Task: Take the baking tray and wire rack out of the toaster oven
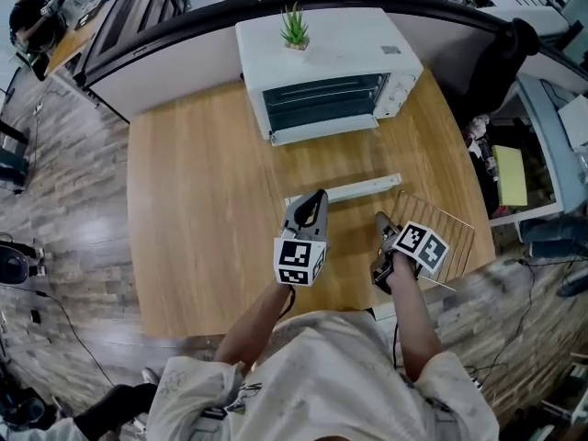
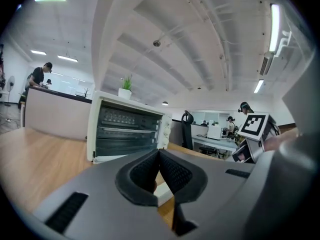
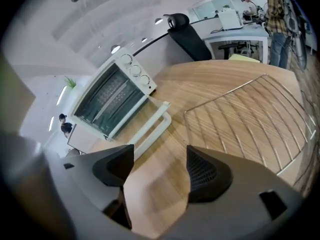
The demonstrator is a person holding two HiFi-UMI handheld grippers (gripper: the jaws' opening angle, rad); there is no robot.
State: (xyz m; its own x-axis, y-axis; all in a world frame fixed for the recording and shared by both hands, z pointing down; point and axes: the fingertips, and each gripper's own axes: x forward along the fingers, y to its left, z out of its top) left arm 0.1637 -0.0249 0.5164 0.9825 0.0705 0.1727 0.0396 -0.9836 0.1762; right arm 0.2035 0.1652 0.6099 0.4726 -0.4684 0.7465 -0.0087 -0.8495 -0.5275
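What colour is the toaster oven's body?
The toaster oven is white, shown best in the head view.

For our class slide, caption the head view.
Wire rack and white tray lie on the table before the toaster oven; left gripper shut, right gripper open.

Smooth, satin wood-grain tabletop (image 1: pixel 193 209) under the glossy white toaster oven (image 1: pixel 322 49). In front of the oven lies a shiny bare-metal wire rack (image 3: pixel 250 116). The right gripper (image 3: pixel 157 171) has matt black, finely ribbed pads (image 3: pixel 206 175).

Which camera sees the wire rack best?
The right gripper view: the wire rack fills its right side, bars clear. The head view shows it small, partly behind the right gripper. The left gripper view misses it.
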